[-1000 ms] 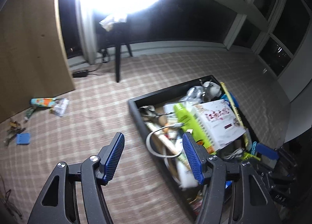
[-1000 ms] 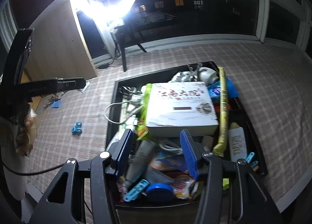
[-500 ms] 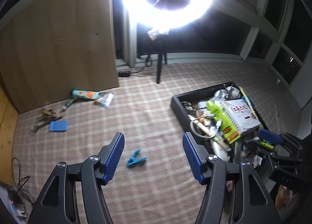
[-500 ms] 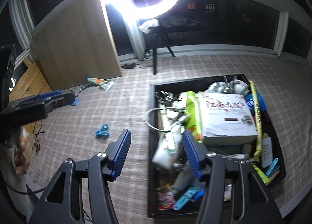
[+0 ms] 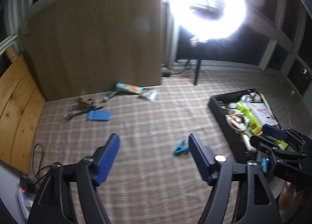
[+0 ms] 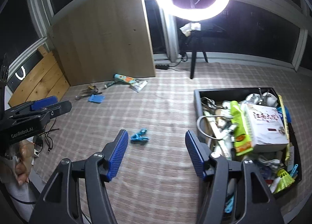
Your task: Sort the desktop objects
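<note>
A checked cloth point(image 6: 167, 111) covers the whole surface, with wide bare room across its middle. On the right sits a black tray point(image 6: 197, 99) crammed with clutter, a white box point(image 6: 265, 126) on top. At the far left edge, against a wooden panel point(image 6: 105, 41), lie a tube point(image 6: 124, 78) and a blue card point(image 6: 96, 99). The left gripper point(image 5: 154, 146) and right gripper point(image 6: 156, 142) hang over the bare middle, jaws opening with nothing between them. A small blue clip point(image 6: 139, 136) lies near them.
</note>
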